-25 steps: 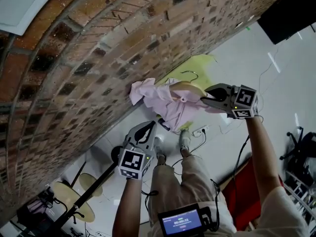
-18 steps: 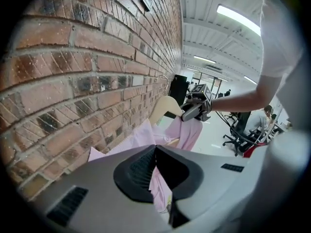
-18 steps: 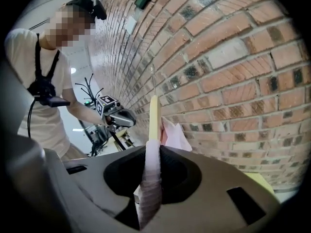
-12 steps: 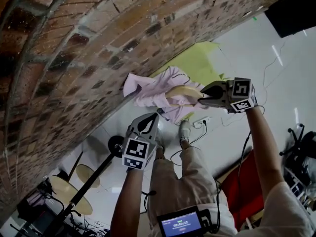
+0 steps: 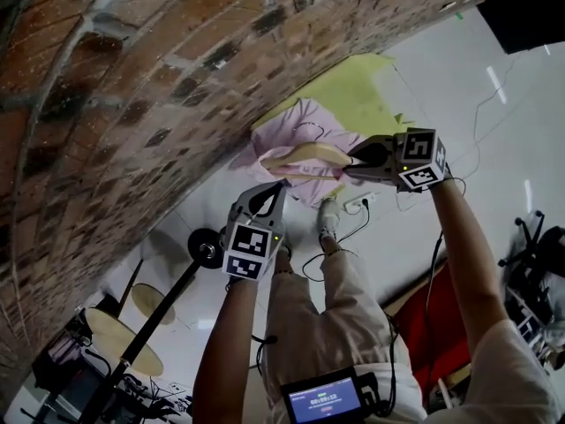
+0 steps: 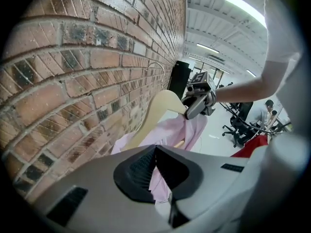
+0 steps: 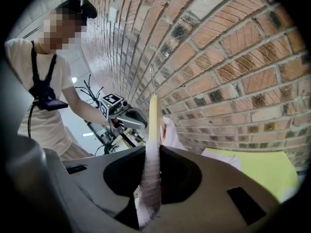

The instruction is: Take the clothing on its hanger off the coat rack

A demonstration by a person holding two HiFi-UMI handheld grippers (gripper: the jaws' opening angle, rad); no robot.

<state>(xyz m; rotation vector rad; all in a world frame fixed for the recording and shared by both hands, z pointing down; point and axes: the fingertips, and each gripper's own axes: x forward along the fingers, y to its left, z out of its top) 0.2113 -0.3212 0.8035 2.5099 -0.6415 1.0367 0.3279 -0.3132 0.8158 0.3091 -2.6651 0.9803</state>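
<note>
At twelve o'clock our right gripper pinches the hanger — our left gripper pinches the pink shirt. We think it's off the coat rack; next, lower it gently.

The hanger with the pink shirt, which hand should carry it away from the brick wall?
Right. The right tool is shut on the wooden hanger itself, bearing it; the left tool only pinches the pink shirt fabric below.

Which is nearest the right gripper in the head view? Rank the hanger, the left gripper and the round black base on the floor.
1. hanger: clamped in the right gripper's jaws, to its left.
2. left gripper: lower left, in the air.
3. round black base: farthest, down on the floor.
</note>
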